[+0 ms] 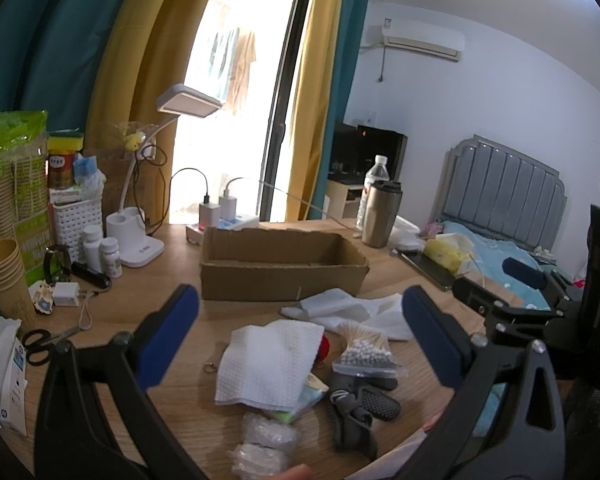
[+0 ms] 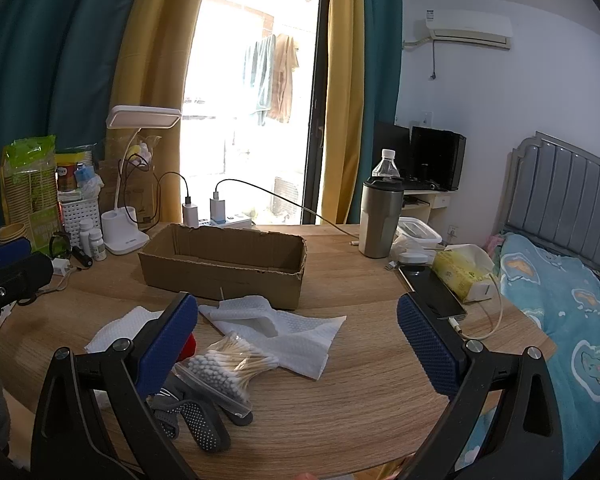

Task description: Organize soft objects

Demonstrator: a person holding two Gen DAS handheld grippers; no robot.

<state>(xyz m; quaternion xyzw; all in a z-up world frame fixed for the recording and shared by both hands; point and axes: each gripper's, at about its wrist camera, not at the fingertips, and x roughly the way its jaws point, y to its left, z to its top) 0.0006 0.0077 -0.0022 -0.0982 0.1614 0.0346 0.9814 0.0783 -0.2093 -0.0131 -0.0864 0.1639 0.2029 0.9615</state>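
An open cardboard box [image 1: 284,268] [image 2: 224,264] stands mid-table. In front of it lie soft things: a white textured cloth [image 1: 268,364], more white cloths [image 1: 340,308] [image 2: 300,332], a bag of cotton swabs [image 1: 366,350] [image 2: 228,364], grey dotted socks [image 1: 360,404] [image 2: 196,420], a red item [image 1: 325,346] [image 2: 188,346] and clear bubble wrap [image 1: 264,440]. My left gripper [image 1: 300,336] hovers open above the pile, holding nothing. My right gripper [image 2: 298,340] is open too, over the white cloths, and empty. The right gripper's body [image 1: 540,320] shows at the left wrist view's right edge.
A desk lamp [image 2: 140,120], pill bottles [image 1: 100,250], paper cups [image 1: 0,272], scissors [image 1: 40,342] and chargers crowd the table's left and back. A steel tumbler [image 2: 380,220], water bottle [image 2: 384,166], tissue pack [image 2: 464,268] and phone [image 2: 432,290] sit right. A bed [image 2: 560,300] lies beyond.
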